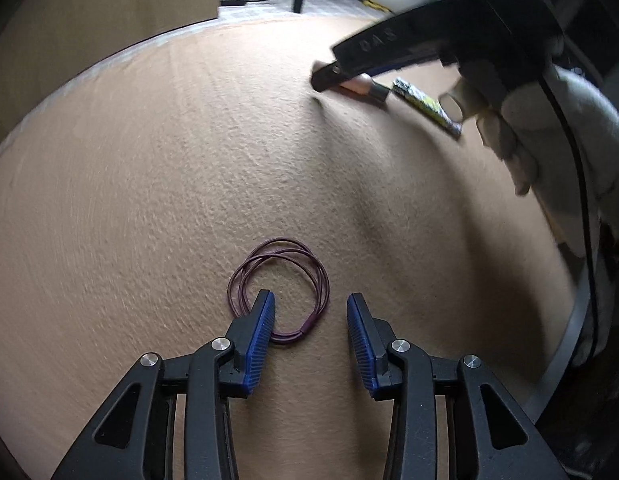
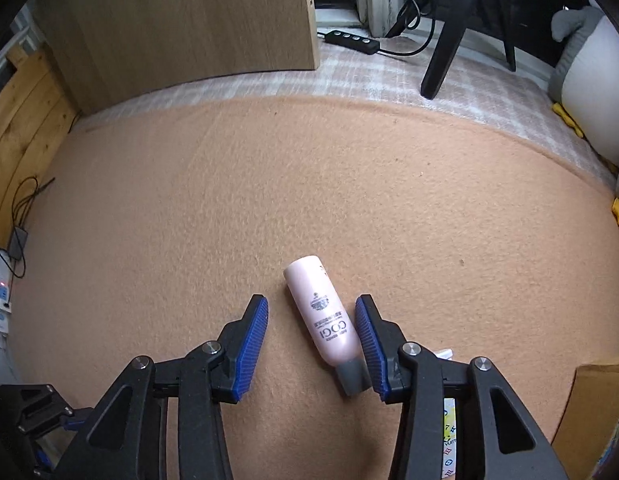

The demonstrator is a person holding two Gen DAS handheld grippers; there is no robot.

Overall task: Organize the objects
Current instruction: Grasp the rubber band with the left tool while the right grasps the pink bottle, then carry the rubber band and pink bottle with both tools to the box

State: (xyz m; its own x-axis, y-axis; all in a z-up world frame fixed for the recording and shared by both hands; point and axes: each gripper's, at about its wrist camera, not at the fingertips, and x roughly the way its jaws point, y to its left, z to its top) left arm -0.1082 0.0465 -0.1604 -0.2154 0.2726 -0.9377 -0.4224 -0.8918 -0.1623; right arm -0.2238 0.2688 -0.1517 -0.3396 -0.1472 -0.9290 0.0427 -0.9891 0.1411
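Both claws were pointed steeply down at the peach blanket [image 2: 309, 184], each lined up on its own item, so it looked like a two-handed pickup in the making. The left claw [image 1: 311, 300] was parted with nothing pinched: the purple hair tie [image 1: 278, 291] lay flat just ahead of its tips, the left pad resting over the loop's near-left edge and the right pad well clear of it. My guess is it was straddling one side of the loop to nip the thin cord. The right claw [image 2: 311, 304] was also unclenched, with the pink bottle [image 2: 320, 312] lying on its side between the pads, its grey cap toward the claw's base. The bottle sat skewed, its cap end against the right pad and a clear gap on the left, so not gripped yet as far as I could tell. A patterned tube [image 1: 425, 106] lay just to the right of that claw, mostly hidden behind its right arm in its own camera. A gloved hand [image 1: 521, 120] held that claw, blurred. Some cardboard [image 2: 597, 408] at the far right was cut off, so no idea whether it's the destination.
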